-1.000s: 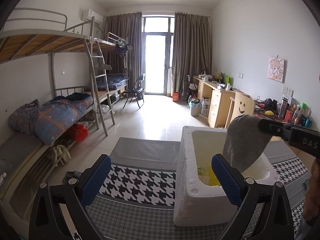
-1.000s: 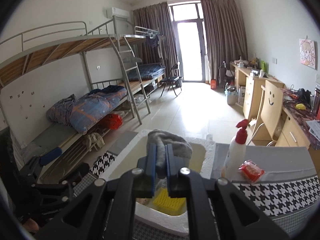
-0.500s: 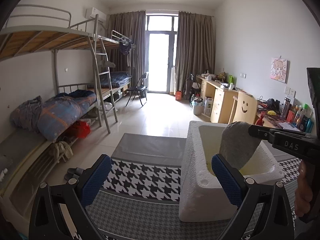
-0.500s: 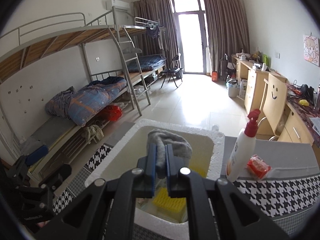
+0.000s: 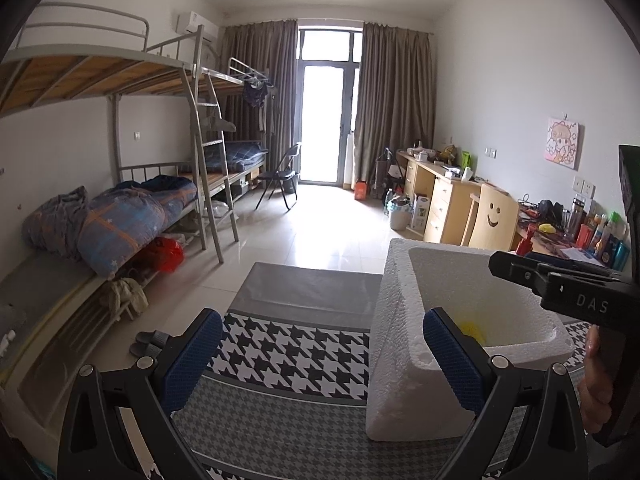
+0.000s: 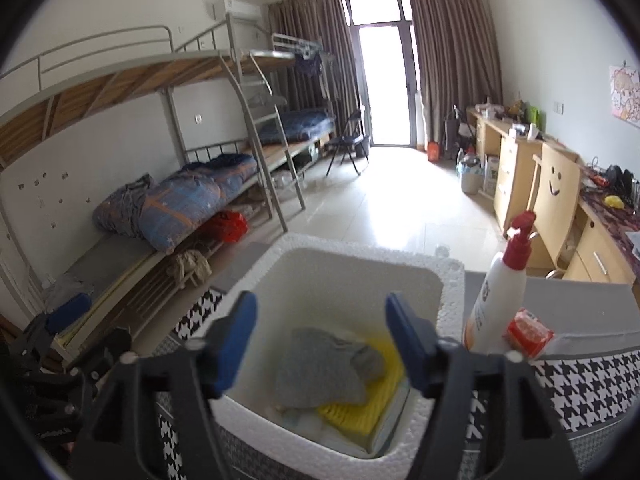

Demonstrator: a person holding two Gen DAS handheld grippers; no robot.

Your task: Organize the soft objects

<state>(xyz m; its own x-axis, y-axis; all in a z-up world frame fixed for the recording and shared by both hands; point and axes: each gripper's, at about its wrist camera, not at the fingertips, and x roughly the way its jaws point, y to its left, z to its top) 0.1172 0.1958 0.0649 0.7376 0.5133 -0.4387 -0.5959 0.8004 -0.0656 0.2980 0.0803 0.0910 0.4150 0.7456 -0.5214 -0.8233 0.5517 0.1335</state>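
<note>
A second ago the right gripper [image 6: 322, 340] pinched the grey cloth [image 6: 326, 372] above the white foam box [image 6: 360, 252]. Now its blue pads are opening wide with nothing between them, and the cloth has dropped. It lies in the bottom of the box, below the pads, on top of a yellow sponge [image 6: 370, 402] (a bit blurry). The left gripper [image 5: 322, 360] is spread wide and empty, over the houndstooth mat [image 5: 296, 354], its right pad beside the box. A pump bottle [image 6: 498, 292] stands right of the box.
</note>
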